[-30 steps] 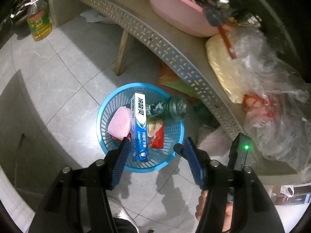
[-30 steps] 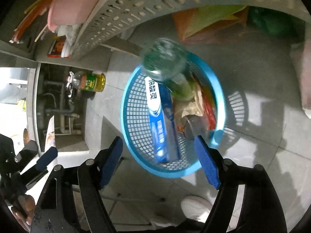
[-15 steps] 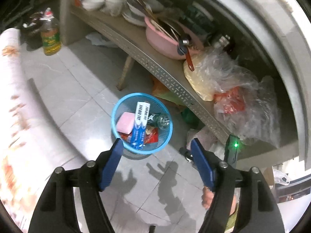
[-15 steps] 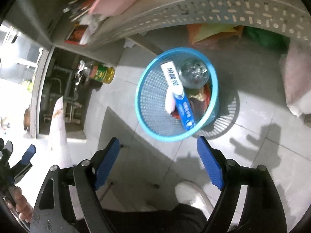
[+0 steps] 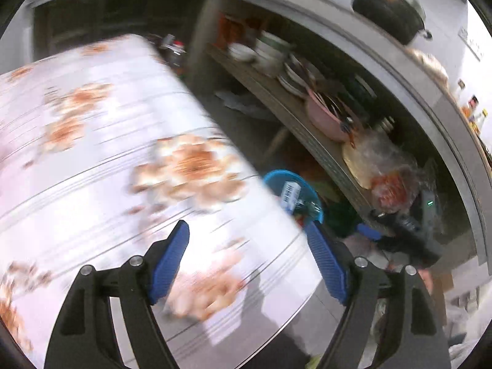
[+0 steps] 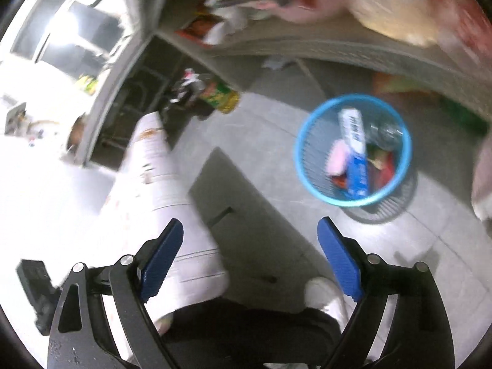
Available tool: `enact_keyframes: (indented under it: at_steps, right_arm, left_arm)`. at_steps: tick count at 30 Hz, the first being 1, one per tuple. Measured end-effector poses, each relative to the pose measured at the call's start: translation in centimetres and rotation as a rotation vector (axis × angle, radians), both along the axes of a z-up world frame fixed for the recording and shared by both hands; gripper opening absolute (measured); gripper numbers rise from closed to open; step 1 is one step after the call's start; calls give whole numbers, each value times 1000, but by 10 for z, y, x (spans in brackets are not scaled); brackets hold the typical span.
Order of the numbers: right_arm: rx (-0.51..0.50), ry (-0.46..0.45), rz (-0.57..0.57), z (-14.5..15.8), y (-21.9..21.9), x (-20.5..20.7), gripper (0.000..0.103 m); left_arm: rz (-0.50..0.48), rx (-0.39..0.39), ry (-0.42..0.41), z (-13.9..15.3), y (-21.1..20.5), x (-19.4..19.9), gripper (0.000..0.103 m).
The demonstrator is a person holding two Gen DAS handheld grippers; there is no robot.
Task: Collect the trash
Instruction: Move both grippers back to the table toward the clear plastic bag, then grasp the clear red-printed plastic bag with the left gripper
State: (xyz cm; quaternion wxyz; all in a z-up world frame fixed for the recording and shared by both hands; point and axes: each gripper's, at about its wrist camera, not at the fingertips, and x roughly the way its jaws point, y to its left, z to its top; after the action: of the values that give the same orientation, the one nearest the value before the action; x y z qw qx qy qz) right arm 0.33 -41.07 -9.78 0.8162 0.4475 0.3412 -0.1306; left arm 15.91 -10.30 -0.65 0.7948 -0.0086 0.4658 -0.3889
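A blue mesh trash basket (image 6: pixel 310 129) stands on the grey tile floor beside a perforated shelf. It holds a blue-and-white toothpaste box (image 6: pixel 355 147), a pink sponge (image 6: pixel 335 157), a clear bottle (image 6: pixel 388 131) and red wrappers. In the left wrist view the basket (image 5: pixel 276 177) shows half hidden behind a table edge. My left gripper (image 5: pixel 247 261) is open and empty, high above the floral tablecloth (image 5: pixel 101 160). My right gripper (image 6: pixel 250 259) is open and empty, well above the floor and away from the basket.
A shelf (image 5: pixel 307 123) carries plates, a pink basin (image 5: pixel 326 117) and plastic bags (image 5: pixel 384 166). A yellow oil bottle (image 6: pixel 223 95) stands on the floor. The table with the floral cloth (image 6: pixel 160 166) is to the left. The person's leg and white shoe (image 6: pixel 323 292) are below.
Both grippers have lifted up and back from the basket, which now looks smaller. The left view has swung over the floral tablecloth. Both stay open and empty.
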Motion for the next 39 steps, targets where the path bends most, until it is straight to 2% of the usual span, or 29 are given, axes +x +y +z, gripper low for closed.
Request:
enact_keyframes:
  at_steps: [3, 8, 14, 19, 23, 25, 28, 31, 32, 34, 37, 39]
  right_arm:
    - [-20, -32, 66, 16, 22, 17, 88]
    - [-22, -46, 200, 25, 66, 49, 88]
    - [-27, -40, 347, 31, 116, 88, 88]
    - [-25, -35, 435, 38, 152, 104, 88]
    - [-32, -9, 480, 36, 173, 114, 88]
    - [-29, 0, 490, 35, 181, 118, 88]
    - [-32, 14, 503, 33, 191, 122, 88]
    - [-34, 27, 508, 32, 195, 123, 88]
    - [-35, 30, 508, 31, 194, 122, 88]
    - [-38, 38, 507, 31, 195, 122, 88]
    - [-39, 47, 504, 30, 194, 123, 88]
    - [-36, 52, 507, 29, 194, 125, 88]
  left_arm:
    - [90, -10, -24, -4, 47, -10, 79]
    - [244, -9, -67, -8, 122, -21, 79]
    - [420, -22, -158, 10, 194, -10, 79]
    - [536, -50, -200, 20, 240, 25, 79]
    - [628, -35, -187, 21, 264, 73, 79]
    - [686, 18, -168, 18, 272, 109, 79]
    - [712, 86, -131, 6, 273, 151, 77]
    - [683, 174, -50, -17, 266, 183, 65]
    - [666, 187, -25, -25, 262, 188, 55]
    - [631, 206, 4, -35, 254, 187, 45]
    - [578, 188, -22, -38, 242, 173, 30]
    - [539, 192, -40, -41, 227, 161, 28]
